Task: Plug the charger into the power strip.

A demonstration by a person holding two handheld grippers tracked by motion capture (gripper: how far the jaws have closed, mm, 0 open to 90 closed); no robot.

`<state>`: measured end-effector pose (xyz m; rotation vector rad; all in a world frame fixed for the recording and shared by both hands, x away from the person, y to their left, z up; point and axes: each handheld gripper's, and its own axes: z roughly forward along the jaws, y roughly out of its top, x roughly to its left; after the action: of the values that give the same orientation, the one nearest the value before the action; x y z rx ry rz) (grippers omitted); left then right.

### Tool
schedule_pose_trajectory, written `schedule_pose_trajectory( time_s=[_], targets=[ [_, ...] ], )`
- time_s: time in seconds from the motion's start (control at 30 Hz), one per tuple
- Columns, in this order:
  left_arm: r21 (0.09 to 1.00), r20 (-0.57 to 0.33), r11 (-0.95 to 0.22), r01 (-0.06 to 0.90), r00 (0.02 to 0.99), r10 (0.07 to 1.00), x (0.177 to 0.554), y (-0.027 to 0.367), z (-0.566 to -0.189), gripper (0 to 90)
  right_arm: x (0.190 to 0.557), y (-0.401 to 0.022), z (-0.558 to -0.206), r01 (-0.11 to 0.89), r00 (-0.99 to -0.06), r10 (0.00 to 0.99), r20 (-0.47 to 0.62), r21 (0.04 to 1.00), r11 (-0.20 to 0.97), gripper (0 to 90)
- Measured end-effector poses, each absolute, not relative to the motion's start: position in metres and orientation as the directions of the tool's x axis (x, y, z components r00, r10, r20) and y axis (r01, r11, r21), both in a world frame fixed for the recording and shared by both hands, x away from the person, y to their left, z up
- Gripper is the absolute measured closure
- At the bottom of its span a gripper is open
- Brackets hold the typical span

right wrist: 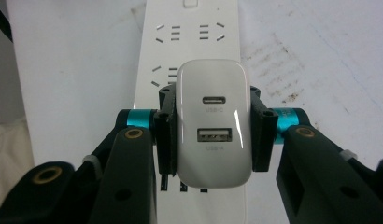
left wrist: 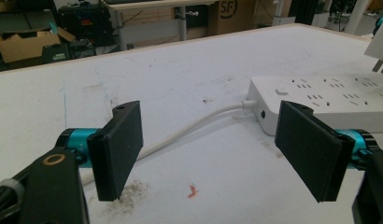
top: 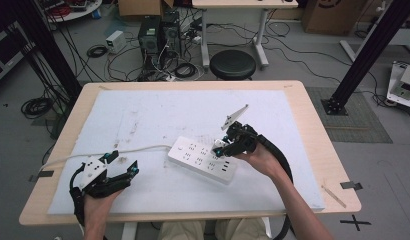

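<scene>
The left gripper (top: pixel 124 169) rests low at the near left, jaws spread wide and empty. The right gripper (top: pixel 219 148) hovers right of centre, jaws clamped on a white USB charger (right wrist: pixel 213 123).

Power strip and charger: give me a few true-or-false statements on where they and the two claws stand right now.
1. The right claw is clamped on a white charger. True.
2. The charger shows a USB-C port above a USB-A port. True.
3. The left claw grips the power strip's cable. False: its jaws stand wide apart with nothing between the pads, and the cable lies on the mat beyond them.
4. The power strip stands on its edge. False: it lies flat, sockets up, on the white mat.
5. The charger is held over the power strip. True.
</scene>
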<state>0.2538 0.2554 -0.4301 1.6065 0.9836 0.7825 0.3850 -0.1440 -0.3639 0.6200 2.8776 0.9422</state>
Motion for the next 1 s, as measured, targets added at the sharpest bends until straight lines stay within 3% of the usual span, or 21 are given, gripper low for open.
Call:
schedule_pose_trajectory(
  time_s=[0.23,1.0],
  targets=[
    [0.971,0.011,-0.117,0.209,0.452,0.892,0.254,0.255,-0.43,23.5,0.385,-0.134,-0.365,0.358,-0.92,0.388,0.056,0.526,0.772,63.2],
    [0.972,0.01,-0.115,0.205,0.452,0.892,0.252,0.256,-0.43,23.5,0.385,-0.123,-0.371,0.342,-0.925,0.379,0.022,0.481,0.807,63.5]
  ],
)
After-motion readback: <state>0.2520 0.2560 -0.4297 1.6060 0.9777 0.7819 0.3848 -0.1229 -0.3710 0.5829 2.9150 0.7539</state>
